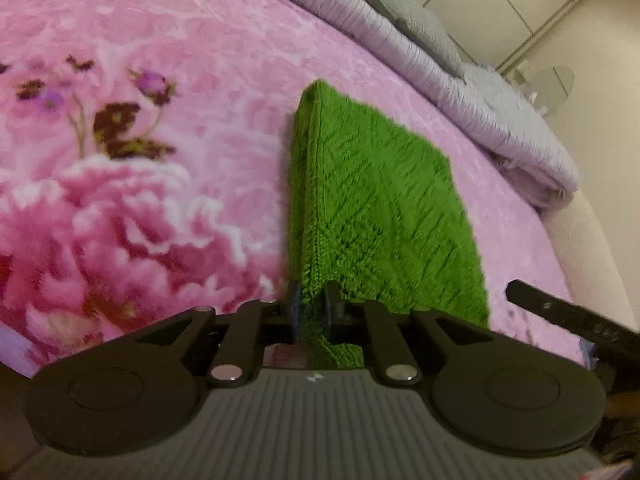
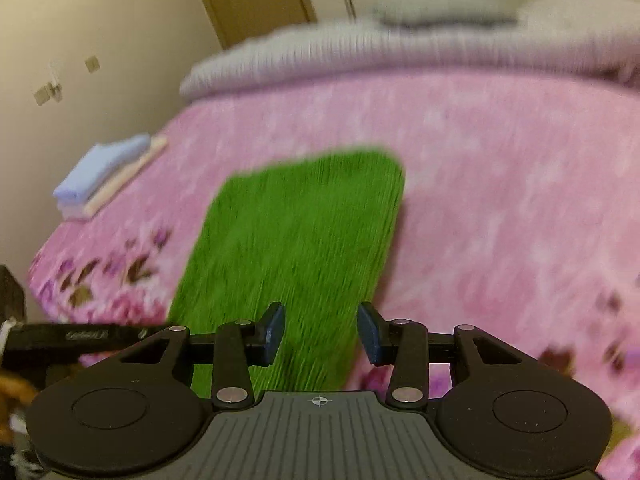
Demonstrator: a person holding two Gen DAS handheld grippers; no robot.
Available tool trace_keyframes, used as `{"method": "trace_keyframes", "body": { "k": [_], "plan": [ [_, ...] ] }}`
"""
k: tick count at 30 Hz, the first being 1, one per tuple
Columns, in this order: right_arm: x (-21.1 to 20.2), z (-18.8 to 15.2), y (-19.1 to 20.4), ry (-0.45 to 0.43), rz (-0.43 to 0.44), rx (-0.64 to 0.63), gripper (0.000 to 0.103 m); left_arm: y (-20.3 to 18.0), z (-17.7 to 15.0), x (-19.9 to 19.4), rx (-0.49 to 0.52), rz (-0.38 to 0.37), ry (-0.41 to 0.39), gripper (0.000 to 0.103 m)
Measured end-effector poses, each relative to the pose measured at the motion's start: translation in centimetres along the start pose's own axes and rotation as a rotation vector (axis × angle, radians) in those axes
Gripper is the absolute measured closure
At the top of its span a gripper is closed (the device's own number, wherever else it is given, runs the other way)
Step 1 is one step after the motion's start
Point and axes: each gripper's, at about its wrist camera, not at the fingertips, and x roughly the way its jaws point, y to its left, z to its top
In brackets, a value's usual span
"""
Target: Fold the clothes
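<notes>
A green knitted garment [image 1: 376,200] lies folded on the pink floral blanket [image 1: 140,140]. My left gripper [image 1: 312,308] is shut on its near left edge, which is pinched and lifted between the fingers. In the right wrist view the same green garment [image 2: 296,248] stretches away as a long strip. My right gripper [image 2: 320,332] stands open just above its near end, with nothing between the pads. The other gripper's black body [image 2: 80,336] shows at the left of that view.
A rolled lilac-grey quilt [image 1: 460,92] runs along the bed's far side, with grey pillows behind it. A stack of folded light blue and cream cloths [image 2: 104,176] sits near the bed's left edge. A wall, a door and cabinets stand beyond.
</notes>
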Motion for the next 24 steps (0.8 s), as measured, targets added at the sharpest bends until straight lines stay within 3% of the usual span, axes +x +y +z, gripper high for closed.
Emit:
{"method": "trace_keyframes", "body": {
  "k": [6, 9, 12, 15, 17, 21, 24],
  "plan": [
    [1.4, -0.9, -0.5, -0.034, 0.043, 0.076, 0.061, -4.2, 0.6, -2.5, 0.172, 0.01, -0.111, 0.097],
    [1.5, -0.6, -0.1, -0.063, 0.055, 0.068, 0.061, -4.8, 0.6, -1.4, 0.198, 0.006, -0.092, 0.096],
    [2.0, 0.2, 0.8, -0.084, 0.043, 0.025, 0.061, -4.5, 0.1, 0.6, 0.203, 0.049, -0.038, 0.096],
    [4.1, -0.3, 1.1, -0.013, 0.018, 0.006, 0.071, -4.0, -0.4, 1.7, 0.209, 0.08, -0.026, 0.093],
    [5.9, -1.2, 1.5, 0.051, 0.012, -0.024, 0.072, -3.6, -0.8, 2.4, 0.213, 0.1, -0.018, 0.092],
    [6.9, -1.8, 2.9, 0.065, -0.017, -0.183, 0.071, -3.3, -0.9, 2.3, 0.228, 0.117, -0.012, 0.092],
    [6.4, -1.3, 1.8, 0.074, 0.025, -0.156, 0.07, -3.8, -0.9, 0.8, 0.232, 0.102, -0.028, 0.095]
  ]
}}
